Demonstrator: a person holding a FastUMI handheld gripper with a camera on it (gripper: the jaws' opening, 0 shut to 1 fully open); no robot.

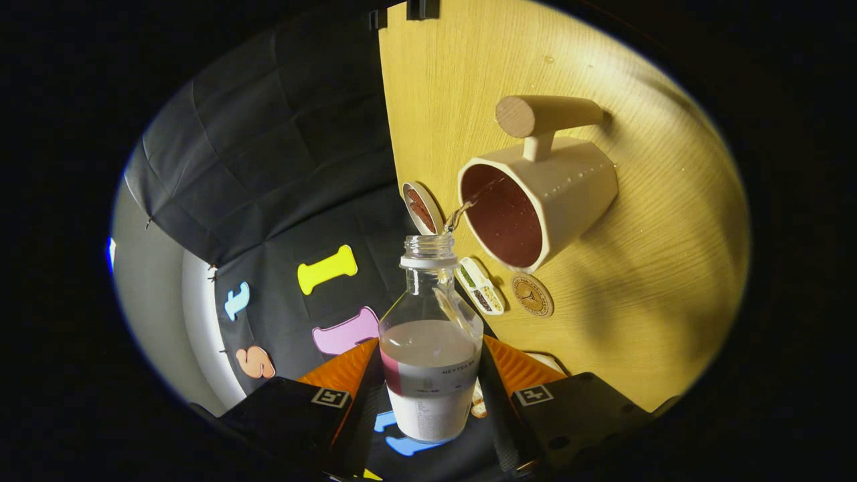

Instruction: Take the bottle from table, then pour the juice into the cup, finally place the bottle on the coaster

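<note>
With the jaws clamped on the bottle (430, 348) between them, tipped so its mouth sat just beside the cup (535, 201) on the worktop (656, 281), you did best holding that tilt steady, stream inside the rim.

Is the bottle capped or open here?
Open: the bottle, gripped between the tool's fingers, has a bare neck, and a thin stream runs from it into the cup.
</note>
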